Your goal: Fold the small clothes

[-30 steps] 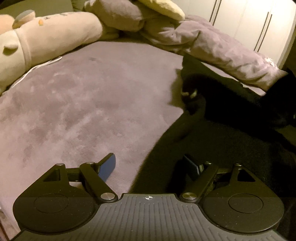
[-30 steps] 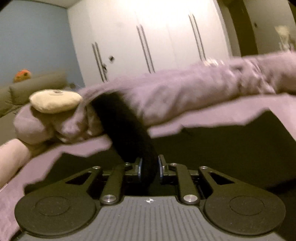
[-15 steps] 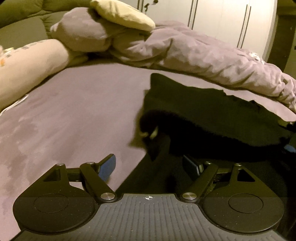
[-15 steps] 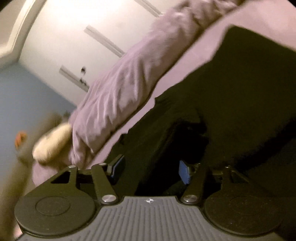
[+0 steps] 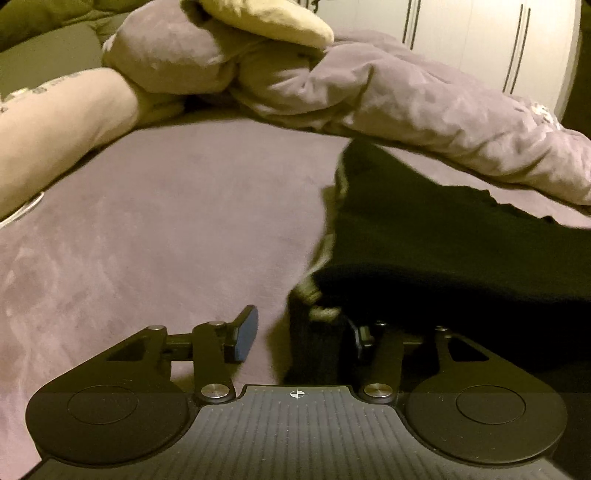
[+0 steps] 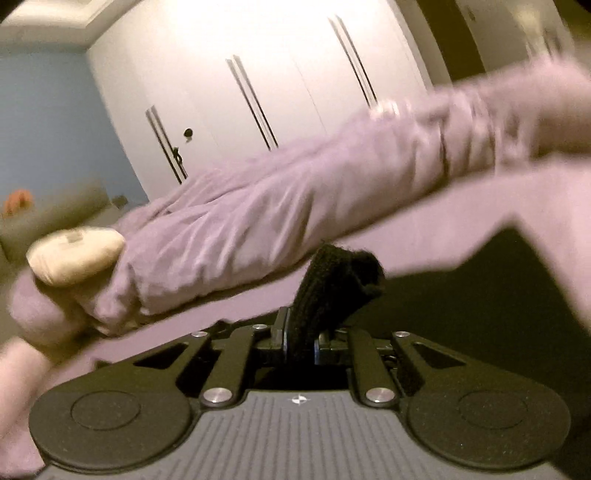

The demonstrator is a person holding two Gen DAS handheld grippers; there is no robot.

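Left wrist view: taken from just behind the left gripper (image 5: 299, 334), angled downward, close over the purple bed cover (image 5: 166, 229); the black garment (image 5: 443, 258) is seen at right. Right wrist view: taken from behind the right gripper (image 6: 299, 338), set low and nearly level, tilted, blurred at the edges. Shared by both: the rumpled purple duvet (image 5: 424, 110) (image 6: 277, 229), cream cushion (image 5: 266, 18) (image 6: 74, 254), white wardrobe doors (image 5: 480, 40) (image 6: 258, 92).

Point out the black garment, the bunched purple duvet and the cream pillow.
black garment (image 5: 461, 258), left wrist view, on its flat middle.
purple duvet (image 5: 424, 110), left wrist view, on its bunched top.
cream pillow (image 6: 75, 254), right wrist view, on its facing side.
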